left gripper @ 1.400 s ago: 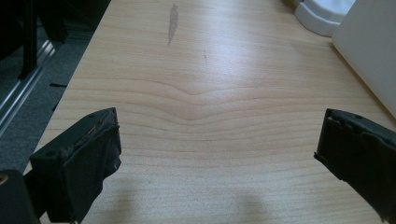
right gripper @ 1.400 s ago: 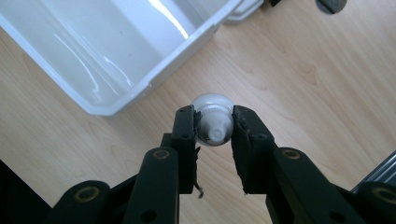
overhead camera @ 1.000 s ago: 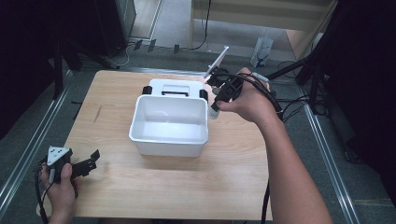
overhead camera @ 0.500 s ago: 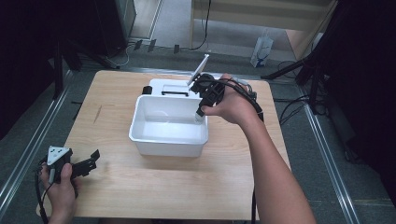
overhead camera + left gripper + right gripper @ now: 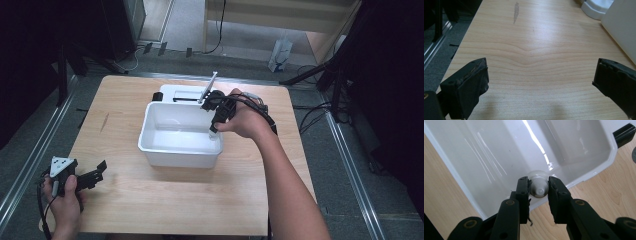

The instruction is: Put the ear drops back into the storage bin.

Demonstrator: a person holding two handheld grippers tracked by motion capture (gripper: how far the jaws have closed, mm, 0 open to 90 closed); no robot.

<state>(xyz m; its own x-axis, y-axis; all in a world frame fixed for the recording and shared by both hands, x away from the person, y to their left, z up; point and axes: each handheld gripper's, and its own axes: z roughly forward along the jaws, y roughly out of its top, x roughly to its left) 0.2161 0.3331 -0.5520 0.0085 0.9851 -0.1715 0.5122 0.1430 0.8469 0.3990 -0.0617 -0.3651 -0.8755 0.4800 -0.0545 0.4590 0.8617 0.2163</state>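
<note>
My right gripper [image 5: 216, 125] hangs over the back right part of a white plastic tub [image 5: 150, 142], pointing down into it. It is shut on a small round white object [image 5: 539, 188] with a domed end, held just above the tub's rim [image 5: 589, 176]; the same white object [image 5: 213, 135] peeks out below the jaws in the high view. At the table's near left corner my left gripper [image 5: 101, 173] lies low over the wood. In its own view the left gripper [image 5: 541, 67] stands wide open over bare boards, nothing between the jaws.
A flat white device with black corners [image 5: 176, 93] sits right behind the tub. The tub's outer wall [image 5: 624, 30] stands to the right of my left gripper. The wooden table [image 5: 150, 210] ends at metal rails and a grey floor on both sides.
My right gripper has carried the white object from the tub's back right corner leftward and nearer, over the tub, tipping downward. The left gripper has stayed put.
</note>
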